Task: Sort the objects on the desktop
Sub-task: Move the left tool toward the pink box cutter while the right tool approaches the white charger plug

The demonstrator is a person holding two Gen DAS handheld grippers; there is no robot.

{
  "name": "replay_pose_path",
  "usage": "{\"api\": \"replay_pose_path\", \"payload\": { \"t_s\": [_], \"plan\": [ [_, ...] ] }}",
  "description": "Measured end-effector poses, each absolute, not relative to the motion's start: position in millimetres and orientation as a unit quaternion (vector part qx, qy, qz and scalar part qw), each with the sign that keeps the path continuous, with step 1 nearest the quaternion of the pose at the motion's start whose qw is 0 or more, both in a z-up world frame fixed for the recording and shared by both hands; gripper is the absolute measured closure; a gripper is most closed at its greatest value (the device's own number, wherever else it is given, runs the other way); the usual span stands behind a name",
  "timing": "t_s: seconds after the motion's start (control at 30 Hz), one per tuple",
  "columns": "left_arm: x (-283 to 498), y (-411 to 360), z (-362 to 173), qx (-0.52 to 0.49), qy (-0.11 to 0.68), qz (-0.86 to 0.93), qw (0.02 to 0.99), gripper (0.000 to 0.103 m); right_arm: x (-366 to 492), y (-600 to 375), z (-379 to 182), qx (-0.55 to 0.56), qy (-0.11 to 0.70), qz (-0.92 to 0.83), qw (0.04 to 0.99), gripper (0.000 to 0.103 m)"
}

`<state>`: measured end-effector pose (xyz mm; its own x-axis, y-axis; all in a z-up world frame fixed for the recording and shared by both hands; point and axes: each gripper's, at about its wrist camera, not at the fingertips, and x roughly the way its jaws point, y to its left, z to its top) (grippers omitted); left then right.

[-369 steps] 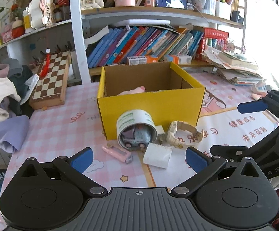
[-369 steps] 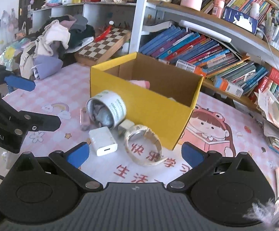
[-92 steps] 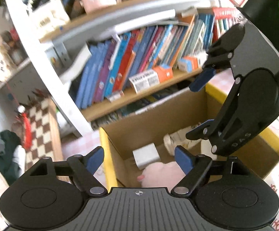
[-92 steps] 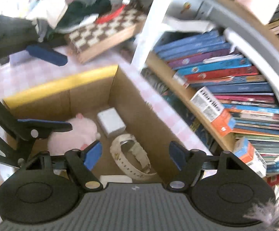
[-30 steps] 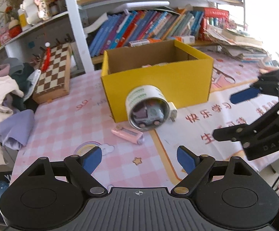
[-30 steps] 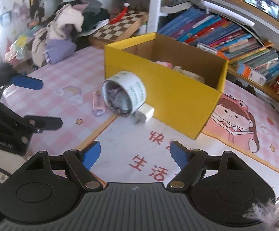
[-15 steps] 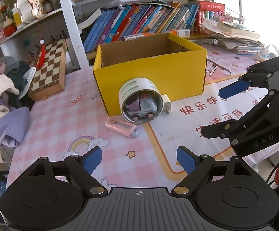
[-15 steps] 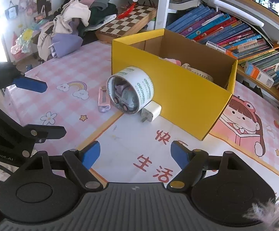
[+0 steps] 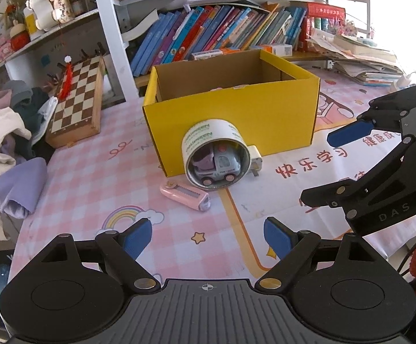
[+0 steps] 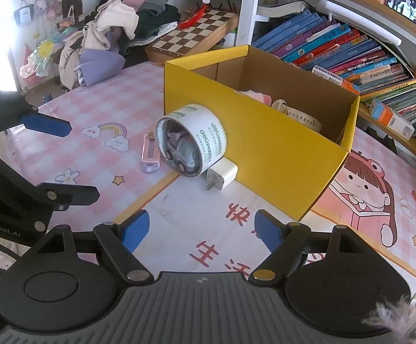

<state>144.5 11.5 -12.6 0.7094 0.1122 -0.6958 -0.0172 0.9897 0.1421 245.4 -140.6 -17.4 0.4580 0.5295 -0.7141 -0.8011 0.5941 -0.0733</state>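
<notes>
Yellow cardboard box [image 9: 230, 120], open-topped, standing on the pink checked surface [image 9: 93, 177]: receiving container for the sort. Contents now include a cream watch strap [image 10: 299, 114] and a pink soft item [image 10: 255, 94], both showing above the near wall in the right wrist view. Changed since the earliest pictures: the strap and a white block that lay in front of the box are no longer there.

Remaining outside, all at the box's front wall:
- white tape roll with green print [image 9: 216, 154], lying on its side, a small grey-and-purple toy car [image 9: 216, 169] inside its core;
- white plug charger [image 10: 222, 176], touching the roll and the box;
- pink utility knife [image 9: 185, 196], just beside the roll.

Left gripper [image 9: 208, 236]: fingers spread, empty. Right gripper [image 10: 200, 230]: fingers spread, empty. Both hang back from the box.

Judgement: sort part done; four items outstanding.
</notes>
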Motion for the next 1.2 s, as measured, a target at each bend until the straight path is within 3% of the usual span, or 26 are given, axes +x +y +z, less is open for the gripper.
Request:
{"api": "replay_pose_path", "payload": {
  "t_s": [1.2],
  "plan": [
    [174.6, 8.8, -24.4, 0.058, 0.413, 0.061, 0.907, 0.015, 286.8, -132.1, -35.1, -0.199, 0.352, 0.431, 0.807, 0.023]
  ]
}}
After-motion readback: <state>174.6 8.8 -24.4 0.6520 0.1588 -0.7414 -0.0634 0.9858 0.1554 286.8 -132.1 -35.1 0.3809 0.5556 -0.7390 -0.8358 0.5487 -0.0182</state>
